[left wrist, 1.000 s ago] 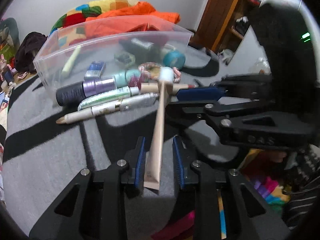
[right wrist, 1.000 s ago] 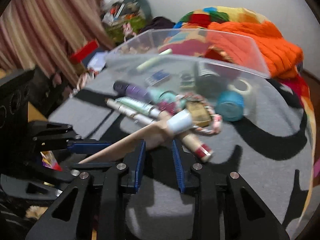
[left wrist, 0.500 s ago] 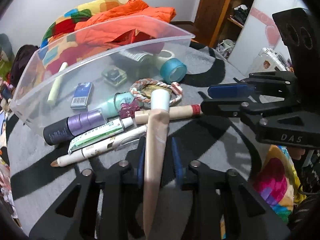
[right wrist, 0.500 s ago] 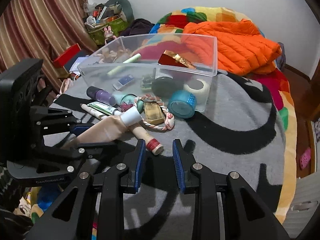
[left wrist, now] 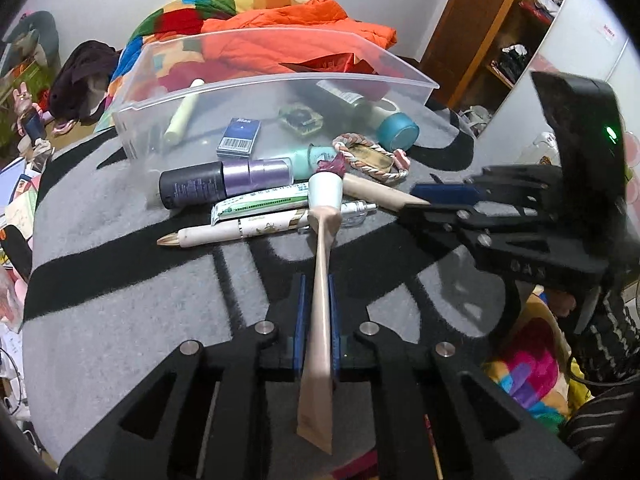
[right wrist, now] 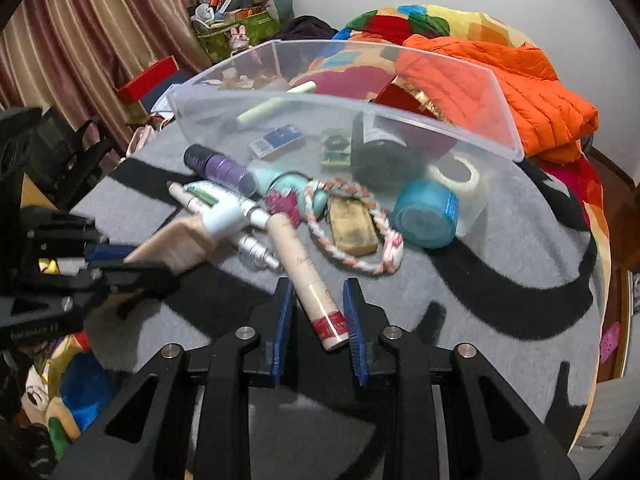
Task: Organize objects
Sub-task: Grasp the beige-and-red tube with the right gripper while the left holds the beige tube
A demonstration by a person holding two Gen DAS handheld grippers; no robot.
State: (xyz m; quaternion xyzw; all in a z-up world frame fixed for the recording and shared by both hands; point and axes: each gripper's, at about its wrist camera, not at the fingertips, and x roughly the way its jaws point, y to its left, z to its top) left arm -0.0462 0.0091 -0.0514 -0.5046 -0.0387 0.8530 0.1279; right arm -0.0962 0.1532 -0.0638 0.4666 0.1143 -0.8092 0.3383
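Observation:
My left gripper (left wrist: pixel 316 320) is shut on a beige squeeze tube (left wrist: pixel 320 280) with a pale blue cap (left wrist: pixel 326 190), held above the grey rug; the tube also shows in the right wrist view (right wrist: pixel 188 240). My right gripper (right wrist: pixel 318 312) is open, its pads on either side of a beige stick with a red band (right wrist: pixel 306 276) lying on the rug. A clear plastic bin (left wrist: pixel 276 80) stands behind the pile of cosmetics and holds a blue card box (left wrist: pixel 239 138) and a pale green tube (left wrist: pixel 182 118).
On the rug lie a purple-and-black bottle (left wrist: pixel 224 180), a green-white tube (left wrist: pixel 260 202), a cream pen (left wrist: pixel 236 234), a braided rope ring (right wrist: pixel 352 224) and a teal tape roll (right wrist: pixel 426 214). An orange jacket (right wrist: pixel 492 88) lies behind the bin.
My right gripper has moved forward and down until its open pads straddle the beige stick. My left gripper has tightened on the squeeze tube and turned it on edge.

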